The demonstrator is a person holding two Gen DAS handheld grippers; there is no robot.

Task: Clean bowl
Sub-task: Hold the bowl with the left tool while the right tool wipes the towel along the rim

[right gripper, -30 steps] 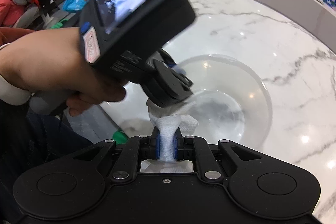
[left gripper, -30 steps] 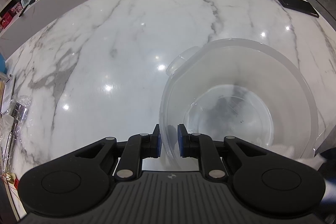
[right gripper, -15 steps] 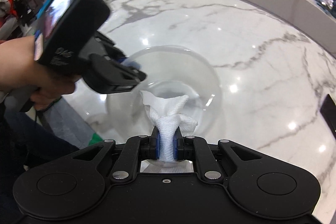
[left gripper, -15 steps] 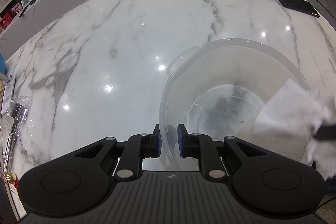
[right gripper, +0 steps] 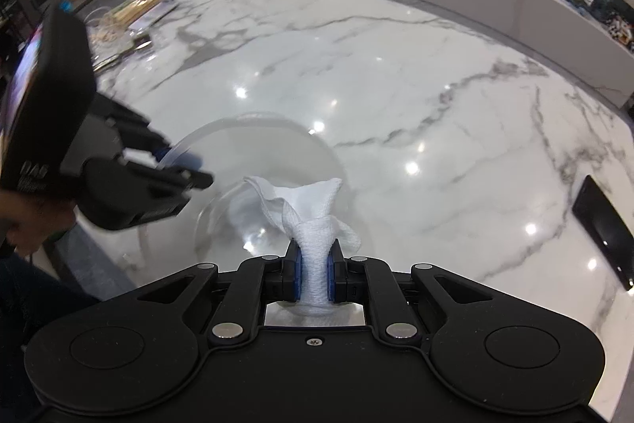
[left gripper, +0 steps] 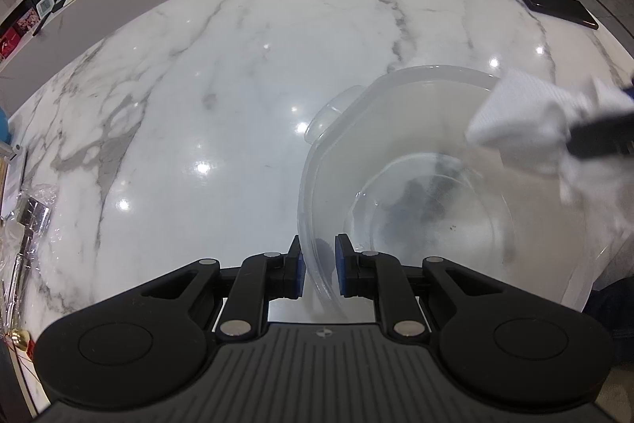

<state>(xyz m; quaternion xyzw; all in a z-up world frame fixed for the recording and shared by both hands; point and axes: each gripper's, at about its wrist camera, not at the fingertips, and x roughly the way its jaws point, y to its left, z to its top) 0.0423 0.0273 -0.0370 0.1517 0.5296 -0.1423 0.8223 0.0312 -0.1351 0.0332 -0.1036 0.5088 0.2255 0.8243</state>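
Wiping the clear bowl with a cloth, rim steadied

Left claw [left gripper: 319, 266] is clamped on the near rim of the bowl [left gripper: 436, 161], which sits on the marble surface [left gripper: 237, 86]. Right claw [right gripper: 315, 274] is pinched tight on the white cloth [right gripper: 313, 213], entering at the bowl's 2 o'clock. We judge: press down onto the dark residue [left gripper: 416, 197], sweep in circles, keep the rim grip firm.

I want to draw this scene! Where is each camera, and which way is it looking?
Left wrist: on the left gripper, looking down its fingers, which clamp the clear bowl wall.
Right wrist: on the right gripper, looking down at its white cloth; a hand shows at left.
Both show bowl, cloth, marble table and dark phone.
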